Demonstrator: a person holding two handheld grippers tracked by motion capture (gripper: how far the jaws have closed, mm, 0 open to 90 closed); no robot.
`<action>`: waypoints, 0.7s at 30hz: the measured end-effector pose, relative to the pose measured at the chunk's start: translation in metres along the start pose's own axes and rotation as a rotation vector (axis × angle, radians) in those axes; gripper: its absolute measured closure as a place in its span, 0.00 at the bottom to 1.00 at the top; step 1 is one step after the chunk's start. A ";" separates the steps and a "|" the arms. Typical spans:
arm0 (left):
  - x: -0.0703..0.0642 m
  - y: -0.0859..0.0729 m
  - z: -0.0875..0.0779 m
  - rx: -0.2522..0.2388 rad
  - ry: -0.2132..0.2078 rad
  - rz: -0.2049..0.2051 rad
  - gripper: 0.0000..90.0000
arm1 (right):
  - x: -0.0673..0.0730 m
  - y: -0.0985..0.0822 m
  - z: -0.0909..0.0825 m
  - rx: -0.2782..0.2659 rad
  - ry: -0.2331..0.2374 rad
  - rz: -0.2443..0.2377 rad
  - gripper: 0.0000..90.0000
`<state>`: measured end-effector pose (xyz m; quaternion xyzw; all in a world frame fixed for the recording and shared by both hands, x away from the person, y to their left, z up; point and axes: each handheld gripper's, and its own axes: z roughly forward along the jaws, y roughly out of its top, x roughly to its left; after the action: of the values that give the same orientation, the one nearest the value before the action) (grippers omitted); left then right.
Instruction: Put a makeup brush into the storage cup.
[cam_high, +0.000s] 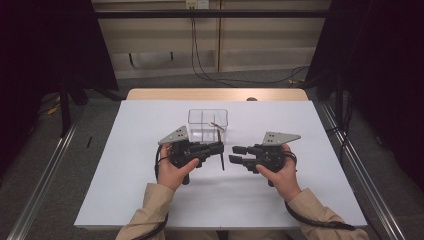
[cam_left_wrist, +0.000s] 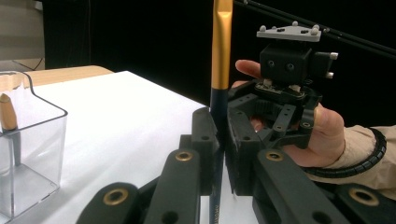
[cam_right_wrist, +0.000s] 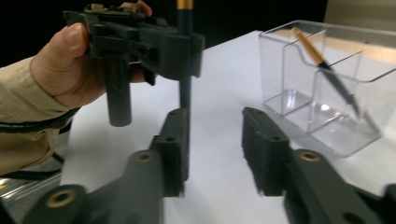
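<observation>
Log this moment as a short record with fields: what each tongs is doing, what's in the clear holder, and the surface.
left tongs: shut on a dark pen with a gold end, held upright
right tongs: open, nothing between the jaws, pointed toward the left tongs
clear holder: transparent, divided into compartments, standing on the table beyond the tongs
holder contents: one similar pen leaning tilted in a compartment
table: white sheet over a wooden top
hands: the person's hands grip both tongs, tan sleeves
</observation>
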<state>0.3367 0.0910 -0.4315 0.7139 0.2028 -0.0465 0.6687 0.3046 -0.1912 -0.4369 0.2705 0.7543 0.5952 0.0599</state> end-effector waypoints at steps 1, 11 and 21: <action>0.000 0.000 0.000 0.000 0.000 -0.001 0.93 | -0.001 0.000 -0.001 -0.002 -0.006 -0.006 0.58; 0.000 0.002 -0.004 -0.009 0.008 0.010 0.92 | -0.006 0.000 -0.010 0.003 -0.048 -0.027 0.29; 0.000 0.004 -0.006 -0.011 0.014 0.016 0.92 | -0.009 -0.001 -0.025 -0.007 -0.060 -0.031 0.16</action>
<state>0.3372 0.0967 -0.4275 0.7120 0.2021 -0.0350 0.6716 0.3016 -0.2175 -0.4330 0.2764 0.7543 0.5882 0.0927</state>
